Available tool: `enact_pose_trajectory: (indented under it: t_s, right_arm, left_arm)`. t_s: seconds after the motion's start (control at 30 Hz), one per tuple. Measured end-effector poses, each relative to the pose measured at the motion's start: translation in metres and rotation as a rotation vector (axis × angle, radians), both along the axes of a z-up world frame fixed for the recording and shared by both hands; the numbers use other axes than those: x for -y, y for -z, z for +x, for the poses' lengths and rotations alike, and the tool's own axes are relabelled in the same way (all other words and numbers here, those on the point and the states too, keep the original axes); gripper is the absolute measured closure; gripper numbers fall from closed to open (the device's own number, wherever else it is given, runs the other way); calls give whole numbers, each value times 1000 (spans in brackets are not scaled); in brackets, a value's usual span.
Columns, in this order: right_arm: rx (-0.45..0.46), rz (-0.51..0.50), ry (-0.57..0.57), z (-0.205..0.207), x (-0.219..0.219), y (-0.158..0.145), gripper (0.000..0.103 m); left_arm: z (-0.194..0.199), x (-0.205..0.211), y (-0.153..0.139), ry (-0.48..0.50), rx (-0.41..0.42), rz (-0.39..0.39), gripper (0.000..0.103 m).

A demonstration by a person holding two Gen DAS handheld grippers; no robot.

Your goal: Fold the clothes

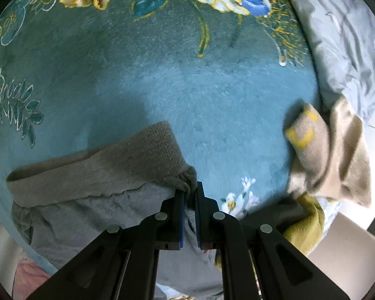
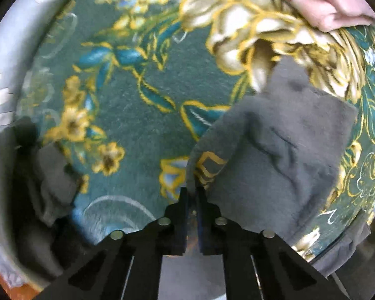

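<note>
A grey garment with a ribbed waistband (image 1: 95,175) lies on a teal floral blanket (image 1: 162,75). My left gripper (image 1: 190,192) is shut on the bunched end of its waistband. In the right wrist view the same grey garment (image 2: 282,150) drapes over the blanket (image 2: 137,115), blurred by motion. My right gripper (image 2: 191,192) is shut on a corner of it that has a yellow printed pattern. In the left wrist view that held part, beige-grey with yellow marks (image 1: 320,150), hangs at the right.
A pale grey quilt (image 1: 342,45) lies along the blanket's right edge and shows at the left of the right wrist view (image 2: 10,57). A pink cloth (image 2: 320,2) lies at the far right. A dark grey cloth (image 2: 45,175) sits at the lower left.
</note>
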State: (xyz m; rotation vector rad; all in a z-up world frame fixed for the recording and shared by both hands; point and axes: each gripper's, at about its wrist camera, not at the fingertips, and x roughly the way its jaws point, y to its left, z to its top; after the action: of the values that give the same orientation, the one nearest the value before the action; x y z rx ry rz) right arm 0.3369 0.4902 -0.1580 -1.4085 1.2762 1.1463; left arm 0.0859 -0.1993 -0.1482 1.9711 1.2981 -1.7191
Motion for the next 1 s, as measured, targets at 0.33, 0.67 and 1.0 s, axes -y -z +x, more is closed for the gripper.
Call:
enact_pose_trajectory:
  t_s: [0.33, 0.67, 1.0]
  right_arm:
    - [-265, 111, -100, 105, 64, -134, 99]
    - [-142, 84, -69, 215, 115, -127, 99]
    - [-18, 25, -74, 245, 138, -79, 99]
  left_arm:
    - [83, 46, -59, 81, -141, 98, 97]
    - [160, 70, -36, 195, -68, 18, 96]
    - [174, 68, 17, 313, 104, -158, 87]
